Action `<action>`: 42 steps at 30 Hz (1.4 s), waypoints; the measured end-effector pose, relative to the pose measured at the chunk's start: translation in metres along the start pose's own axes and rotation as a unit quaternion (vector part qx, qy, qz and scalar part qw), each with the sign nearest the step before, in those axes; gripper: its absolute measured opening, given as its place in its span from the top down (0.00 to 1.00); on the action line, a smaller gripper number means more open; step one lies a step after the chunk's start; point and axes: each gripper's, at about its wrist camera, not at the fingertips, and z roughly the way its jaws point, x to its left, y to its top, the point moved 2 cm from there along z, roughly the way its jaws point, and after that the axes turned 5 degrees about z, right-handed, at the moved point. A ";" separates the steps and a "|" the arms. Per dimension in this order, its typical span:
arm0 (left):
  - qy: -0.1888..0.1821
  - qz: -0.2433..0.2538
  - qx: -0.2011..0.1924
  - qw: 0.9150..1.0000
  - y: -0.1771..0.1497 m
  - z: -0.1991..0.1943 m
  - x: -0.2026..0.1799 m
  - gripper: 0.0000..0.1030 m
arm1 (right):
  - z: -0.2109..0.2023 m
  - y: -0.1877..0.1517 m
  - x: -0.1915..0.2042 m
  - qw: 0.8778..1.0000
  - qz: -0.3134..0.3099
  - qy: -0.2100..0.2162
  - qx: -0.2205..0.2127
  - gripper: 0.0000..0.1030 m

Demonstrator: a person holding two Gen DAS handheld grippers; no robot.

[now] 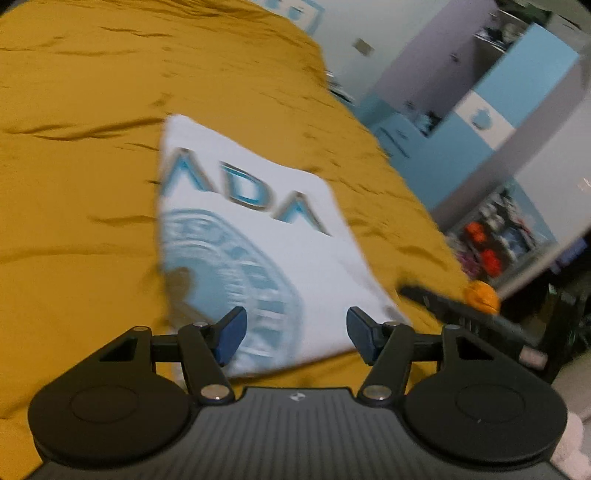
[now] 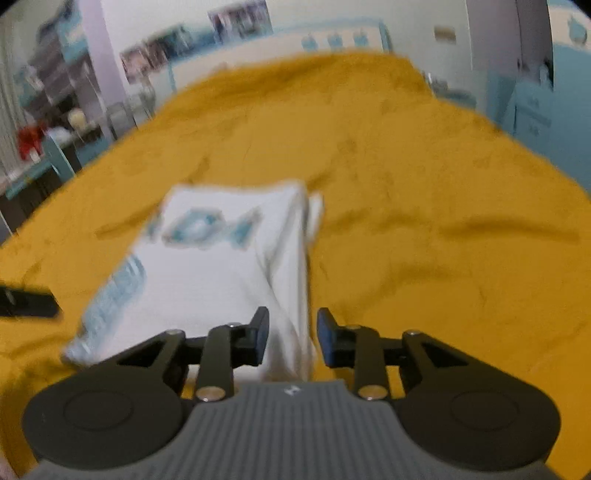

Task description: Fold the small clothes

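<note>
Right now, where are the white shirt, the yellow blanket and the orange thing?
white shirt [image 1: 258,236], left wrist view, printed front.
yellow blanket [image 2: 424,184], right wrist view, bare middle.
orange thing [image 1: 482,295], left wrist view, its middle.

bed [image 2: 424,192] (mustard cover) | on it: folded white shirt [image 2: 214,266]

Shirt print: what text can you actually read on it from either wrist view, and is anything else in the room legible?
"ADA": large blue letters on the white shirt, left wrist view; the print may continue past the fold.
Round blue emblem below the letters: its ring of text is too blurred to read.
Right wrist view: the shirt print is a blur, unreadable.
Wall posters and cupboard decals: too small and blurred.
</note>
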 end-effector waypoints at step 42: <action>-0.083 -0.189 0.076 0.976 -0.010 0.040 0.128 0.40 | 0.219 0.075 -0.108 0.929 0.281 0.197 0.138 0.35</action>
